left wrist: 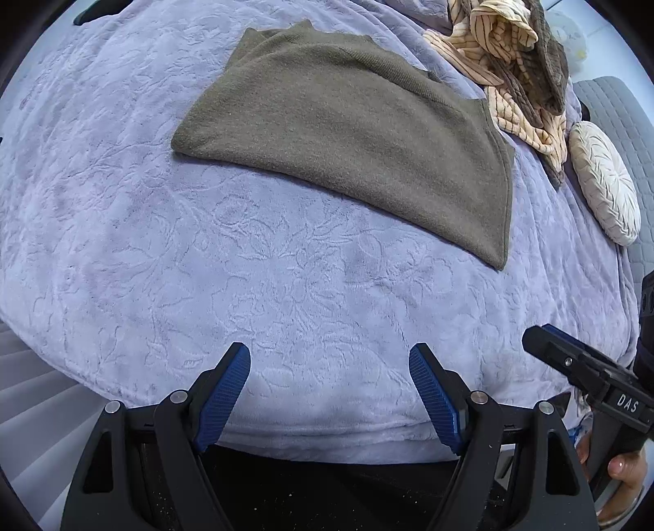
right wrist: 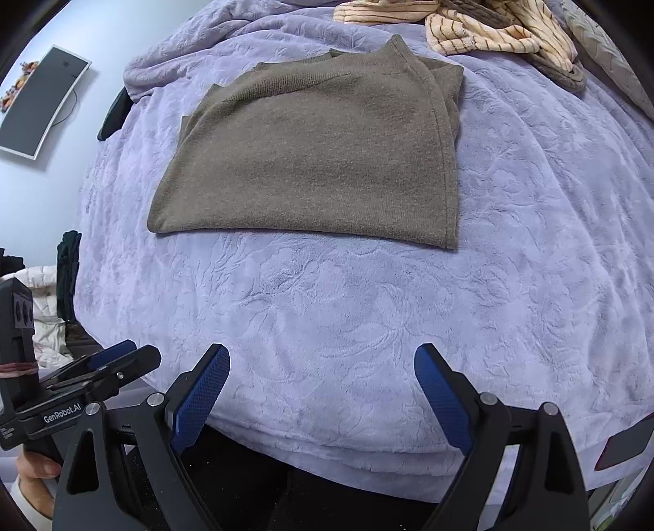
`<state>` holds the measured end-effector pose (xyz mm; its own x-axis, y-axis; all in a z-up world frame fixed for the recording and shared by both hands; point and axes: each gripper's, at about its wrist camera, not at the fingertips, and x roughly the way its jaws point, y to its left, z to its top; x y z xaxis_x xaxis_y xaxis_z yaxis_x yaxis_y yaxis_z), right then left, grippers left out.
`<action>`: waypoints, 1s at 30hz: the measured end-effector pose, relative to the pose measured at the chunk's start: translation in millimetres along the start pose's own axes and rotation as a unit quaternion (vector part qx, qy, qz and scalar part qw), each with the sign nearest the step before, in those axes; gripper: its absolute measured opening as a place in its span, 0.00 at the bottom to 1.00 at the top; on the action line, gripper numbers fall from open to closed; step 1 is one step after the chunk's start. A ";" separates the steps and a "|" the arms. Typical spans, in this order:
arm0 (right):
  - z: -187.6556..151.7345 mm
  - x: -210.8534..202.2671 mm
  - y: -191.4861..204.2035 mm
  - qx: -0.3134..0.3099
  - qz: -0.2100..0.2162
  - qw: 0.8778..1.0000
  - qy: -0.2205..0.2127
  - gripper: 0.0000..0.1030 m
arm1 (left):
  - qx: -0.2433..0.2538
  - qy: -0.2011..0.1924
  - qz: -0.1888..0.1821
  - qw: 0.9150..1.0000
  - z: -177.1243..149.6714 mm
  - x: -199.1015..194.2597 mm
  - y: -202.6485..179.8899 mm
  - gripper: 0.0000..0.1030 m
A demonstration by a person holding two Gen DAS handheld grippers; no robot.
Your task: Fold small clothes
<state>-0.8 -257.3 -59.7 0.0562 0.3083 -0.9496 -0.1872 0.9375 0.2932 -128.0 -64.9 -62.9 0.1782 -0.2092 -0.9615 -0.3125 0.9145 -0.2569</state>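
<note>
the brown top lies folded flat on the lilac blanket, at 12 o'clock from both grippers and well apart from them. it looks a soft, light knit, limp and prone to slide open at its layers (the hemmed edge at 3 o'clock looks firmest), so pinching all layers at the near corners seems wisest. left gripper and right gripper both stand released, nothing between the jaws

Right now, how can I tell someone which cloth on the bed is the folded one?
Find the lavender blanket covering the bed. At its middle lies the olive sweater, flat and folded into a neat block. The striped cream clothes behind it are crumpled in a heap.
</note>
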 end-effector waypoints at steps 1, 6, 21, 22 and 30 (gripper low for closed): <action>-1.4 -0.4 1.1 0.001 -0.002 1.000 0.000 0.91 | 0.001 -0.001 -0.001 1.000 1.1 -0.3 0.6 0.78; -6.8 1.8 6.4 0.013 -0.002 1.000 0.003 0.97 | 0.013 -0.002 -0.002 1.000 6.8 -0.2 3.8 0.78; -8.6 24.6 42.0 0.073 -0.028 0.997 0.017 1.00 | 0.054 0.021 -0.017 0.998 39.6 13.3 41.0 0.78; -8.3 26.1 45.5 0.077 -0.030 0.996 0.016 1.00 | 0.057 0.021 -0.018 0.998 43.1 14.4 45.0 0.78; -6.0 38.5 70.3 0.104 -0.044 0.993 0.024 1.00 | 0.042 0.021 -0.050 0.998 64.7 19.1 81.9 0.78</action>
<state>-17.6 -180.5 -76.3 0.0152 0.2209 -0.9752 0.0243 0.9749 0.2213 -89.8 28.3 -96.0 0.1653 -0.3129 -0.9353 -0.2147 0.9142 -0.3437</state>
